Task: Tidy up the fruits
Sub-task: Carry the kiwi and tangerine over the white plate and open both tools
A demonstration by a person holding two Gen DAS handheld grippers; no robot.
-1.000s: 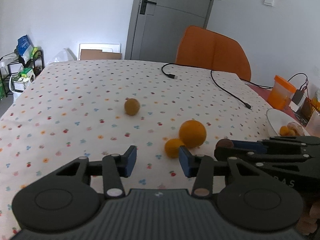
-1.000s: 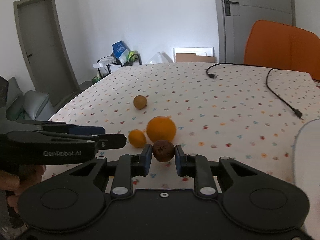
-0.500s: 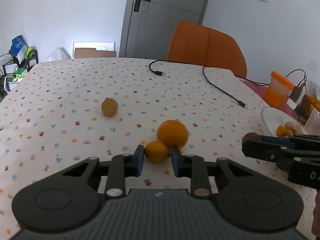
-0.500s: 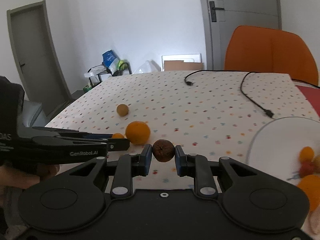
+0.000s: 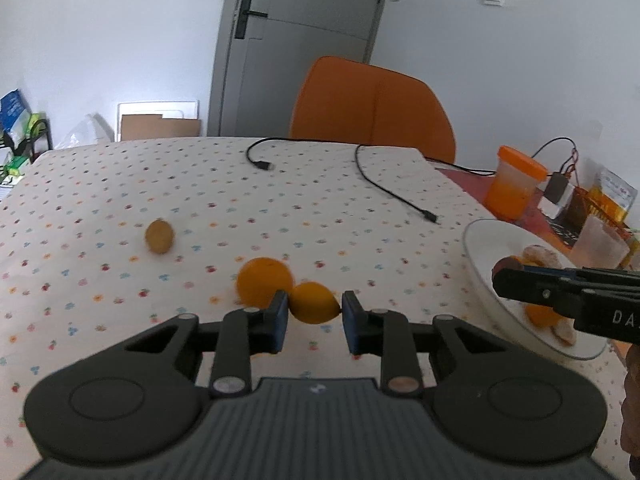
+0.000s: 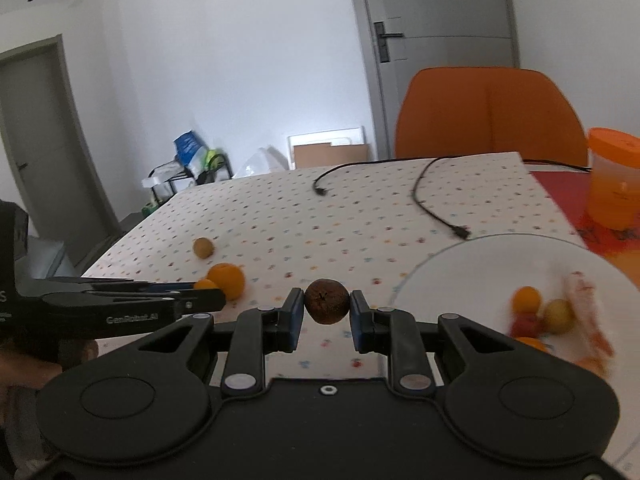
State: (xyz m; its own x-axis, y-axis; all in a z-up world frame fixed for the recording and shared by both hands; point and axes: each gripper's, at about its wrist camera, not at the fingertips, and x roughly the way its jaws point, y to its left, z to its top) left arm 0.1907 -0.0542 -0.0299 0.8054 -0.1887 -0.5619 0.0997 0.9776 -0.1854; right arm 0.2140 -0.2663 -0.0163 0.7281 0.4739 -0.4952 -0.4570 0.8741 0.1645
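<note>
My left gripper point(image 5: 314, 310) is shut on a small orange fruit point(image 5: 314, 303) and holds it just above the tablecloth, beside a big orange point(image 5: 264, 282). A small yellow-brown fruit point(image 5: 159, 236) lies farther left. My right gripper point(image 6: 326, 312) is shut on a dark brown fruit point(image 6: 326, 301) and holds it near the left rim of a white plate point(image 6: 460, 264) that carries several small fruits point(image 6: 528, 299). In the left wrist view the right gripper point(image 5: 508, 274) reaches over the plate point(image 5: 480, 248).
A black cable point(image 5: 384, 184) lies across the far side of the spotted tablecloth point(image 5: 120, 200). An orange cup point(image 5: 514, 188) and packets stand beyond the plate at right. An orange chair point(image 5: 372, 108) stands behind the table.
My left gripper closed on the small orange fruit and lifted it rightwards. My right gripper carried the brown fruit right, up to the plate.
</note>
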